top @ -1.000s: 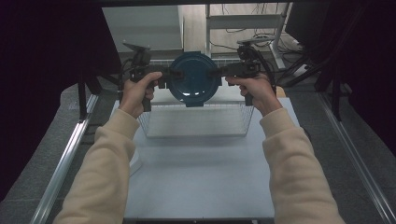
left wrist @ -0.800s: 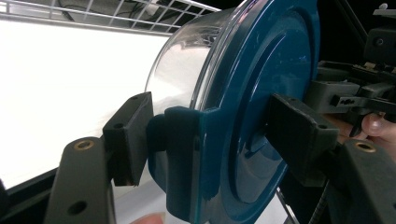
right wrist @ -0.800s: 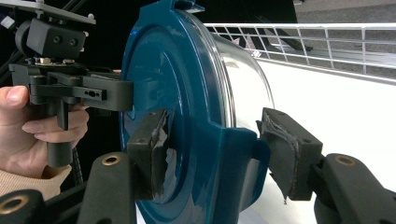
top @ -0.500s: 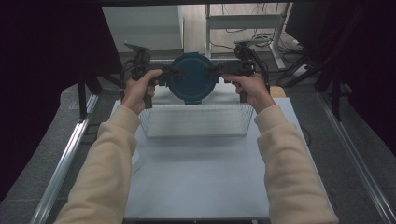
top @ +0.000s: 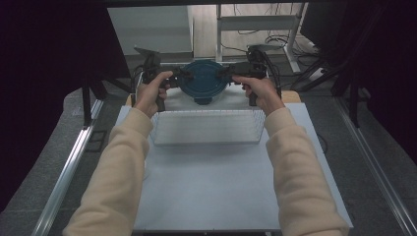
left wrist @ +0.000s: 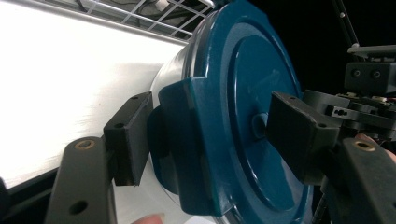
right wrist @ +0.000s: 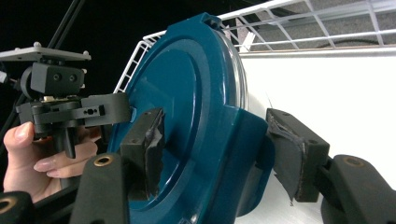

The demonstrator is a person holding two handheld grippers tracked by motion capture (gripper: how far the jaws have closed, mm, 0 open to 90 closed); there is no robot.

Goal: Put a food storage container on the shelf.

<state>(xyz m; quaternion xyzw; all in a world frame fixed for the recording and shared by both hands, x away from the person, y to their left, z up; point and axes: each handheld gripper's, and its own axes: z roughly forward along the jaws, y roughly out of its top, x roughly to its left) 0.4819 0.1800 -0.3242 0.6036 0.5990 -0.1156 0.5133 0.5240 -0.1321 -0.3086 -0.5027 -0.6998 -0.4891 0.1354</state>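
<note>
A round clear container with a dark teal lid [top: 204,81] hangs on edge over the far end of a white wire basket [top: 206,129], its lid facing me. My left gripper [top: 183,77] is shut on its left clip. In the left gripper view one pad sits behind the clip and the other on the lid [left wrist: 243,107], either side of the left gripper [left wrist: 212,140]. My right gripper [top: 225,74] clamps the opposite clip. Its jaws have just been opening slightly, with the lid [right wrist: 187,112] still between the pads of the right gripper [right wrist: 217,149].
The basket stands on a white table [top: 216,191], and its wire rim [right wrist: 327,18] runs behind the container. Metal rails [top: 69,172] flank the table. A shelf frame [top: 255,19] and cables lie beyond the far edge. Dark curtains close both sides.
Both hands have carried the container a little farther from me and lower, toward the far end of the basket. Both grippers have stayed on its clips.
</note>
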